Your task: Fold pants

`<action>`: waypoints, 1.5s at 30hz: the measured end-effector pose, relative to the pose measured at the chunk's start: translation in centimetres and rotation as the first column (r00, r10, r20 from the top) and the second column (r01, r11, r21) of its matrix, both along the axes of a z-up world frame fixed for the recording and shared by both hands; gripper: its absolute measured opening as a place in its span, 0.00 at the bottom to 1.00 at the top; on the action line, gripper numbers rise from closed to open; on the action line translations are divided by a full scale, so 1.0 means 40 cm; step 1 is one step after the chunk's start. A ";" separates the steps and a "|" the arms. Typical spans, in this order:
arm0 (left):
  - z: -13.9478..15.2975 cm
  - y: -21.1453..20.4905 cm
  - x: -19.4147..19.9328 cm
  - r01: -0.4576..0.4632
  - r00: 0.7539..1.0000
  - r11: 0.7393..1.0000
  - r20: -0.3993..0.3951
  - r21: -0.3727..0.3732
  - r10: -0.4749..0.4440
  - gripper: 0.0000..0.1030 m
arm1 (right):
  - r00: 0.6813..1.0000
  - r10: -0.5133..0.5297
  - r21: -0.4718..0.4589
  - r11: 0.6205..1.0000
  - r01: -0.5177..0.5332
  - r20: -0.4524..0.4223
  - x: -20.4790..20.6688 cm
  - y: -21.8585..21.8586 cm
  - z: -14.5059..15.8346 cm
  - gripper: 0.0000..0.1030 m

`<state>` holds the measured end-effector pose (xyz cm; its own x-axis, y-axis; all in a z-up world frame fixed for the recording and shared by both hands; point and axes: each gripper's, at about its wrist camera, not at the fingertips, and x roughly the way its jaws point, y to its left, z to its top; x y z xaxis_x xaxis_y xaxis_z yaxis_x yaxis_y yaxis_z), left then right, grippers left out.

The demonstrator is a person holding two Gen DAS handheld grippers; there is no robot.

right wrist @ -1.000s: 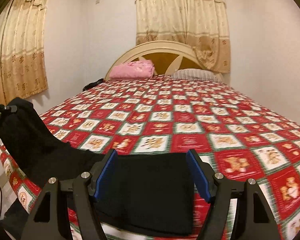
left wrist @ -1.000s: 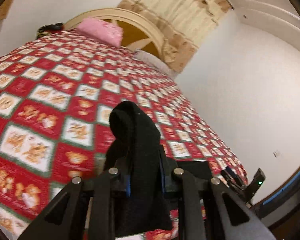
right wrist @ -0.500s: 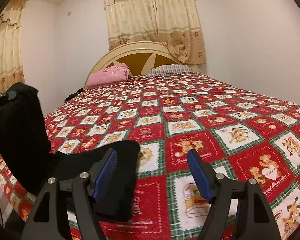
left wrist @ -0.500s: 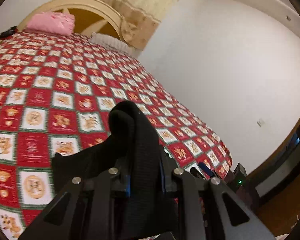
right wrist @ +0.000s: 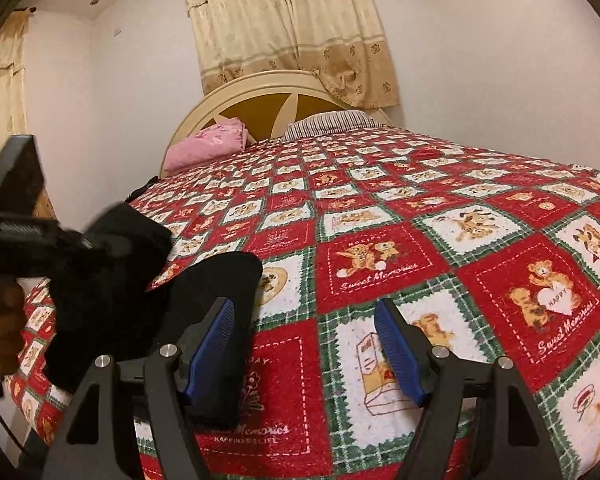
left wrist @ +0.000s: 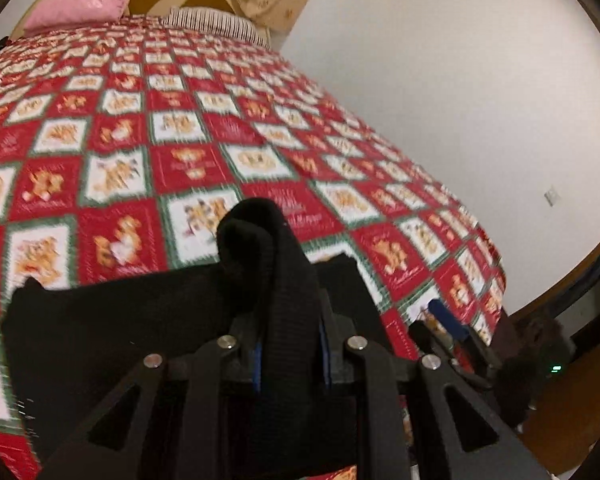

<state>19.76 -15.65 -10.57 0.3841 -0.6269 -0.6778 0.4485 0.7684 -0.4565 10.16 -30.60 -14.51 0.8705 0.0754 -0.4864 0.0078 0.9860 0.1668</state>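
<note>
Even warm indoor light, motion blur in left wrist view, heavy fisheye bending, dark vignetted corners

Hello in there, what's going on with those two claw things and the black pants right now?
Left gripper shut on black pants, bunched end lifted. Right gripper open, empty, over bedspread. Rest of pants draped at the bed's near edge. Nothing in the way.

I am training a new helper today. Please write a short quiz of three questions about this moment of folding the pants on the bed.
1. True or false: the right tool grips the pants.
2. Which tool is shut on black cloth? A) left B) right
3. Fill in: the pink pillow lies by the ____ of the bed.

Key: 1. false, it is open over the blanket. 2. A, the left tool. 3. headboard.
</note>
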 end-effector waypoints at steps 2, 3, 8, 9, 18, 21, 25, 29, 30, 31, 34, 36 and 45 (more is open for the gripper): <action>-0.009 -0.029 -0.016 0.013 1.000 1.000 0.020 0.025 -0.014 0.20 | 1.000 0.002 0.000 1.000 -0.002 0.000 0.001 0.000 -0.002 0.72; -0.011 -0.041 -0.017 0.014 0.999 0.999 0.033 0.038 -0.015 0.22 | 1.000 0.003 0.000 1.000 -0.003 -0.003 0.002 0.000 -0.003 0.72; 0.002 -0.051 -0.044 0.022 0.997 1.000 0.067 0.017 -0.023 0.39 | 1.000 0.003 0.011 1.000 -0.003 0.008 0.001 -0.007 -0.001 0.72; 0.013 -0.048 -0.061 0.034 0.995 0.999 0.091 -0.004 -0.033 0.46 | 1.000 0.003 0.012 1.000 -0.003 0.014 -0.001 -0.009 0.001 0.72; 0.038 0.060 -0.166 -0.010 0.962 1.000 0.274 0.027 0.002 0.62 | 0.997 -0.060 0.173 0.984 0.049 0.057 -0.030 -0.073 0.043 0.72; 0.021 0.149 -0.158 -0.110 0.956 0.993 0.277 0.043 0.094 0.62 | 0.999 0.001 0.227 0.974 -0.013 0.053 -0.025 -0.035 0.070 0.78; -0.001 0.236 -0.129 -0.224 0.943 0.973 0.262 0.049 0.204 0.62 | 0.997 0.076 0.188 0.979 -0.077 0.010 0.000 0.068 0.095 0.80; -0.031 0.282 -0.102 -0.273 0.941 0.962 0.215 0.020 0.262 0.62 | 0.990 0.136 0.061 0.989 -0.134 -0.043 0.026 0.195 0.113 0.80; -0.038 0.286 -0.099 -0.277 0.941 0.961 0.210 0.021 0.267 0.62 | 0.986 0.159 0.033 0.987 -0.158 -0.044 0.025 0.226 0.117 0.80; -0.045 0.288 -0.094 -0.277 0.942 0.961 0.203 0.021 0.267 0.62 | 0.984 0.174 0.001 0.985 -0.174 -0.040 0.021 0.248 0.118 0.80; -0.058 0.290 -0.092 -0.270 0.945 0.963 0.194 0.017 0.261 0.62 | 0.981 0.182 -0.194 0.962 -0.193 -0.072 0.014 0.325 0.107 0.80; -0.060 0.300 -0.098 -0.266 0.946 0.964 0.195 0.014 0.258 0.62 | 0.986 0.110 -0.255 0.957 -0.138 -0.122 0.022 0.311 0.085 0.80; -0.079 0.338 -0.083 -0.299 0.938 0.954 0.192 0.028 0.288 0.62 | 0.972 -0.172 -0.181 0.973 0.142 -0.160 0.006 0.071 0.079 0.80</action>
<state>16.44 -2.15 -13.73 0.6666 -0.4303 -0.6086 0.2710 0.9006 -0.3399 10.40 -27.77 -11.37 0.7662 -0.1506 -0.6247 0.1790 0.9837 -0.0176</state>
